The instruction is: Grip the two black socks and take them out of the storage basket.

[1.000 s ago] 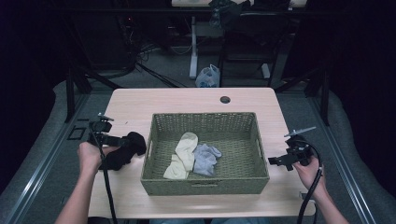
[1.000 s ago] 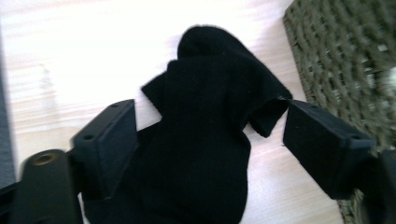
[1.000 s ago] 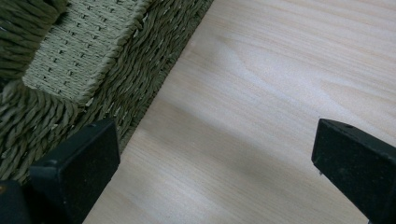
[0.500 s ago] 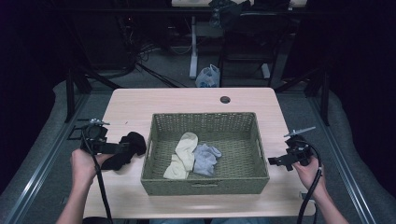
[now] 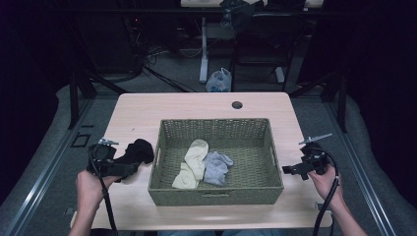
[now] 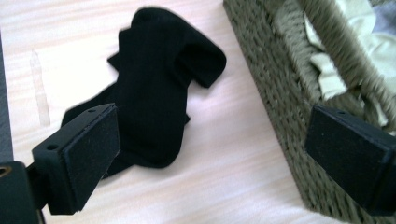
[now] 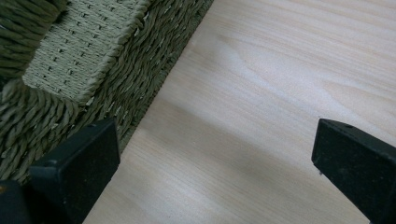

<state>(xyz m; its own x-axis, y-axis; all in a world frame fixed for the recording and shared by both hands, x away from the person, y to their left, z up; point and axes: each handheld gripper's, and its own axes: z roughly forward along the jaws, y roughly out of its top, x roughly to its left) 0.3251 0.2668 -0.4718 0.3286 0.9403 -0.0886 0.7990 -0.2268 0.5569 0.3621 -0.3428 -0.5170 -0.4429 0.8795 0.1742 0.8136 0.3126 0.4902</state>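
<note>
One black sock (image 6: pixel 159 88) on table, beyond open jaws.

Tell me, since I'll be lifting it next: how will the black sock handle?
The black sock lies crumpled and folded on the table, so it is probably floppy and would droop from a pinch. Thin fabric suggests light. Pushed, it would likely bunch rather than slide.

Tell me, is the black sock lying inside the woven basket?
No, the black sock lies on the table just outside the basket wall.
</note>
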